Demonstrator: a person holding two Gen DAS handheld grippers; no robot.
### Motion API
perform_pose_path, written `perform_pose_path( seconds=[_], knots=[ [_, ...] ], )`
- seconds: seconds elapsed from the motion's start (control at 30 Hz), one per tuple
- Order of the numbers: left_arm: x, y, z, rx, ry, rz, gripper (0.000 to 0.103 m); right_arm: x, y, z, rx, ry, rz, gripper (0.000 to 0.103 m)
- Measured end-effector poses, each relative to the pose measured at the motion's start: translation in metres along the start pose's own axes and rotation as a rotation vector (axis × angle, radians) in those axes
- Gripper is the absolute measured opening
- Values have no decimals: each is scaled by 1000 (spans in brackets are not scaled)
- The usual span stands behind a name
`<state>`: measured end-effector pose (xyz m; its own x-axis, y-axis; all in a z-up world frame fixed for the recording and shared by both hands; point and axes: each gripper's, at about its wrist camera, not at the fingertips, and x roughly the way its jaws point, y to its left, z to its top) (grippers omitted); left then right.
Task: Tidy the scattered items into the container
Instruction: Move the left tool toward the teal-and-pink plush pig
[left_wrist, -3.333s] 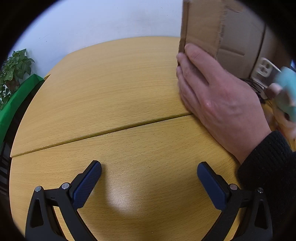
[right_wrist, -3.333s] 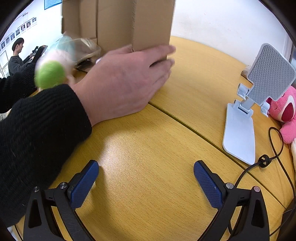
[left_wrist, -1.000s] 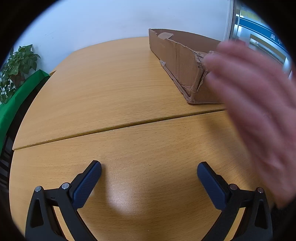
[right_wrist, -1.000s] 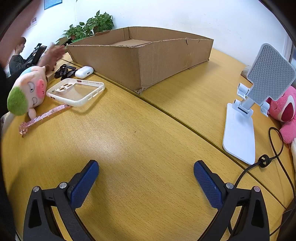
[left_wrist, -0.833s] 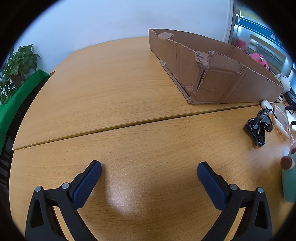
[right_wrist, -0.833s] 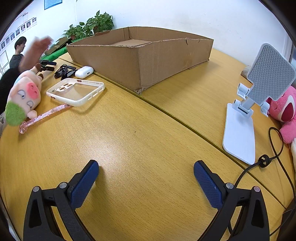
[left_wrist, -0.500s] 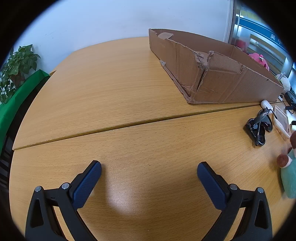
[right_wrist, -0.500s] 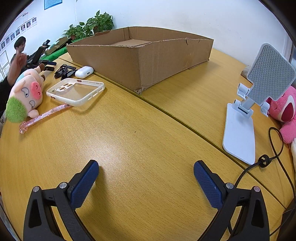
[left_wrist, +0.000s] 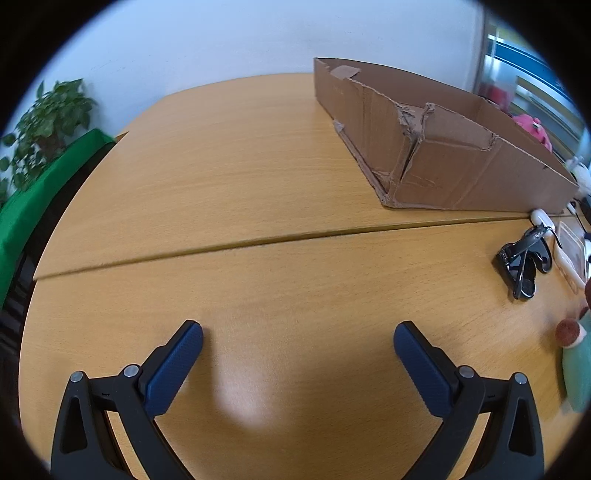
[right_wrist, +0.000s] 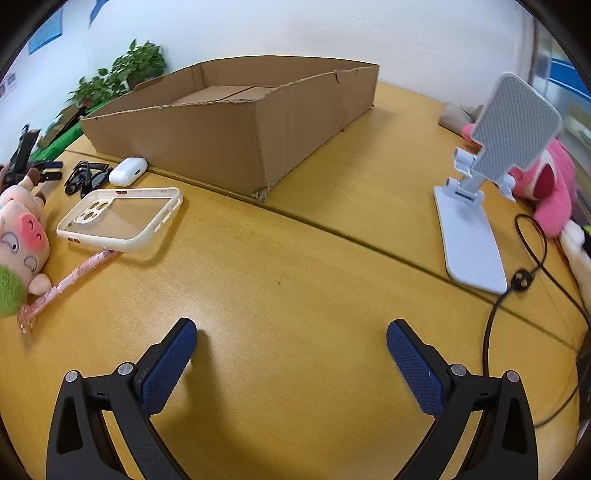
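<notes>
1. Both grippers, left gripper (left_wrist: 298, 334) and right gripper (right_wrist: 291, 332), stand wide open and hold nothing
2. Phone case (right_wrist: 120, 218) lies left-forward of the right jaws, long axis slanting toward the cardboard box (right_wrist: 236, 122)
3. Right gripper seems nearer

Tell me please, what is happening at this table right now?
A person holds two tongs above a wooden table, both open and empty. The left tongs and right tongs grip nothing yet. The cardboard box looks empty. A phone case, an earbud case and a plush pig lie beside it, waiting to be tidied in.
</notes>
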<state>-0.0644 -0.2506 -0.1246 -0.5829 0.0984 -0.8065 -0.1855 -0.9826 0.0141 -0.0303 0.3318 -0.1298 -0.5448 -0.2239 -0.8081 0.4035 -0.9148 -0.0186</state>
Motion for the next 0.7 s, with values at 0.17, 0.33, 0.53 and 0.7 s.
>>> perform_pose_path(
  seconds=[0.17, 0.33, 0.53, 0.7],
  knots=[
    [-13, -29, -13, -10, 0, 1, 103, -6, 27, -8, -24, -1, 17, 103],
    [-20, -62, -19, 43, 3, -42, 103, -6, 33, -8, 2, -1, 0, 103],
    [-81, -99, -14, -43, -146, -157, 103, -3, 33, -6, 40, -1, -26, 103],
    [-110, -141, -12, -75, -167, -505, 103, -2, 34, -4, 55, 0, -37, 103]
  ],
)
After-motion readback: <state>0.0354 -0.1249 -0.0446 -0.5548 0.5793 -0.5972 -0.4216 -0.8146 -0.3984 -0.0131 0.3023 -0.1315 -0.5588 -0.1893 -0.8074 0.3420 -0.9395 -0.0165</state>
